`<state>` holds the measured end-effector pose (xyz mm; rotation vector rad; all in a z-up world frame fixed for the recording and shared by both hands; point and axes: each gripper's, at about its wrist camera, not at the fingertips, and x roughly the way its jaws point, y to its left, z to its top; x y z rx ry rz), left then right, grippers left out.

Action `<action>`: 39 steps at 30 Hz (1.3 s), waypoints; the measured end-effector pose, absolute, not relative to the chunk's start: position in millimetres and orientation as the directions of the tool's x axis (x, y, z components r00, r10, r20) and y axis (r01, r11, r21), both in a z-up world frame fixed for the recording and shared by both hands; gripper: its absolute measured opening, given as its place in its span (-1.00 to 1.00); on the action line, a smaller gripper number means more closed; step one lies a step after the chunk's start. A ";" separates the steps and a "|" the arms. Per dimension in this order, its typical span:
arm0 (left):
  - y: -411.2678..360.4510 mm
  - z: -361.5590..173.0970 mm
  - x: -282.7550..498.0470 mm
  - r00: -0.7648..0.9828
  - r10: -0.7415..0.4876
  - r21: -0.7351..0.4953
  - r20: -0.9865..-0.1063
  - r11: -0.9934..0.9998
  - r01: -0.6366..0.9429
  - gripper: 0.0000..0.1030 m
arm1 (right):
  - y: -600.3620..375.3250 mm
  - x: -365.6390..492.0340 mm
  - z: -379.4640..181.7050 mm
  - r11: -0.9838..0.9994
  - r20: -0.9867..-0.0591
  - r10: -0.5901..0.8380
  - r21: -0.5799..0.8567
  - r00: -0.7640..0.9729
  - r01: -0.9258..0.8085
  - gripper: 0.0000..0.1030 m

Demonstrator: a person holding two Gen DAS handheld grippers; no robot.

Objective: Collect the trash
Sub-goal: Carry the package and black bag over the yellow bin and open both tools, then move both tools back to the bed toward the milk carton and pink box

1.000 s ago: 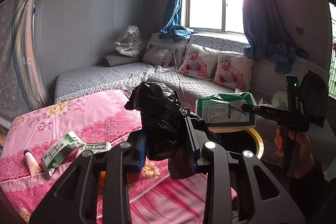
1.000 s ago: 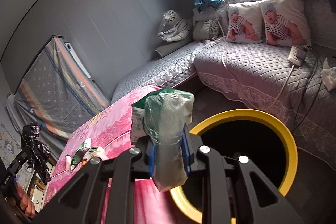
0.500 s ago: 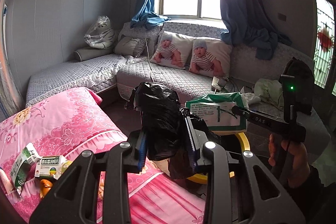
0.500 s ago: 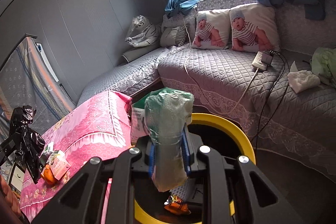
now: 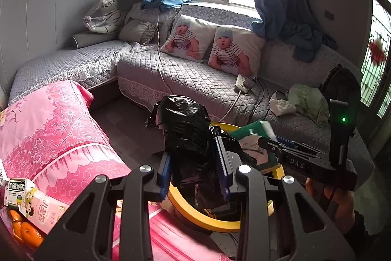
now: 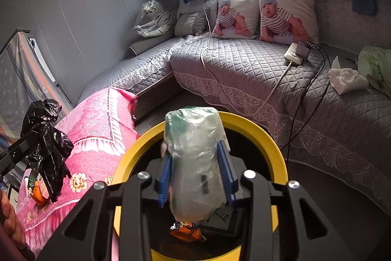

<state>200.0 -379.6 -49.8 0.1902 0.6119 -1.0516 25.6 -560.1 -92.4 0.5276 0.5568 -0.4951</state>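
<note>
My left gripper (image 5: 194,163) is shut on a crumpled black plastic bag (image 5: 187,129), held above the near rim of a yellow-rimmed bin (image 5: 215,224). My right gripper (image 6: 195,160) is shut on a green and white plastic packet (image 6: 194,163), held right over the bin's (image 6: 273,146) opening. The packet (image 5: 254,132) and the right gripper (image 5: 276,146) show in the left wrist view; the bag (image 6: 45,138) shows in the right wrist view. An orange wrapper (image 6: 187,231) lies inside the bin.
A pink-covered table (image 5: 48,133) stands left of the bin, with a small box (image 5: 17,187), a pink packet (image 5: 41,209) and oranges (image 5: 27,231) at its near end. A grey quilted sofa (image 5: 195,80) with a power strip (image 5: 243,85) and cables runs behind.
Both grippers have swung right from the pink table to the bin. The right one has tipped down, so the packet hangs over the bin's opening. Both holds are unchanged.
</note>
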 end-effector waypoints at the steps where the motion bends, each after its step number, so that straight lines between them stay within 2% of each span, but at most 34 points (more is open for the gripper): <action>1: -382.7 -50.7 199.0 0.345 -0.753 -0.139 -0.560 0.496 0.857 -0.42 | -562.4 24.3 -91.9 0.745 -0.599 -0.299 0.340 0.743 0.574 -0.29; 2: -388.3 -52.6 198.1 0.344 -0.751 -0.140 -0.564 0.498 0.856 -0.42 | -565.4 19.9 -90.3 0.731 -0.590 -0.314 0.350 0.744 0.586 -0.24; 4: -394.1 -56.9 197.8 0.336 -0.748 -0.141 -0.573 0.493 0.858 -0.42 | -570.0 6.6 -83.6 0.704 -0.560 -0.361 0.360 0.746 0.612 -0.01; 11: -433.5 -80.2 188.4 0.302 -0.727 -0.127 -0.616 0.470 0.873 -0.38 | -579.0 -47.8 -59.2 0.650 -0.474 -0.475 0.378 0.741 0.659 0.09; 12: -436.1 -83.9 188.4 0.298 -0.726 -0.133 -0.620 0.472 0.871 -0.33 | -577.8 -53.3 -56.4 0.650 -0.466 -0.484 0.375 0.741 0.661 0.16; 13: -437.4 -86.8 188.9 0.292 -0.726 -0.147 -0.623 0.475 0.867 -0.24 | -577.2 -57.7 -53.6 0.653 -0.460 -0.493 0.365 0.739 0.663 0.24; 14: -436.8 -89.0 190.4 0.282 -0.725 -0.167 -0.628 0.480 0.861 -0.01 | -574.1 -60.8 -50.8 0.660 -0.452 -0.501 0.352 0.738 0.664 0.25; 15: -433.5 -90.5 192.4 0.281 -0.728 -0.184 -0.626 0.487 0.854 0.14 | -571.5 -63.6 -48.6 0.668 -0.445 -0.504 0.342 0.740 0.661 0.25; 16: -427.4 -90.8 193.5 0.299 -0.729 -0.189 -0.616 0.505 0.842 0.45 | -568.8 -64.8 -46.3 0.678 -0.438 -0.504 0.334 0.745 0.655 0.25; 17: -420.2 -90.4 193.7 0.328 -0.728 -0.183 -0.602 0.525 0.831 0.62 | -566.1 -65.9 -44.6 0.689 -0.430 -0.500 0.328 0.752 0.646 0.25; 24: -338.2 -65.7 216.2 0.488 -0.705 -0.185 -0.515 0.647 0.740 0.74 | -533.1 -48.4 -38.4 0.783 -0.396 -0.413 0.305 0.820 0.542 0.25; 31: -208.1 -34.7 256.5 0.707 -0.581 -0.177 -0.402 0.807 0.563 0.79 | -483.2 -4.2 -29.4 0.875 -0.410 -0.285 0.257 0.866 0.410 0.34; 34: -155.0 -31.9 272.9 0.775 -0.505 -0.114 -0.380 0.857 0.503 0.81 | -461.0 12.8 -25.9 0.902 -0.421 -0.239 0.238 0.875 0.360 0.34; 39: -67.3 -35.6 303.9 0.808 -0.449 -0.051 -0.382 0.883 0.467 0.82 | -428.4 38.0 -19.5 0.932 -0.437 -0.196 0.197 0.878 0.306 0.36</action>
